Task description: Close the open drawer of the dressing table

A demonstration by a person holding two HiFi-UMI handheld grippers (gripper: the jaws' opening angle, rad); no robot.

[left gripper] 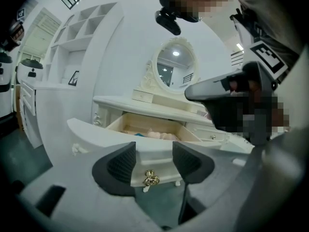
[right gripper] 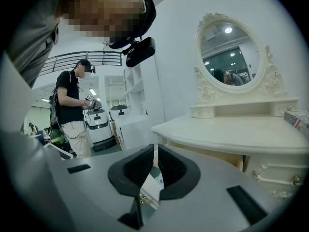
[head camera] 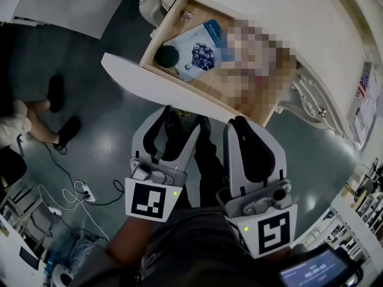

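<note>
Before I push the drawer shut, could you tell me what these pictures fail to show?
Head view: a mosaic patch covers the drawer's right half.
Head view: print on the blue bag is too small.
Right gripper view: the right gripper hides most of the drawer.

Drawer open, front facing me | inside: blue pouch, dark round object | my left gripper jaws apart, right gripper beside it, both near the front.
</note>
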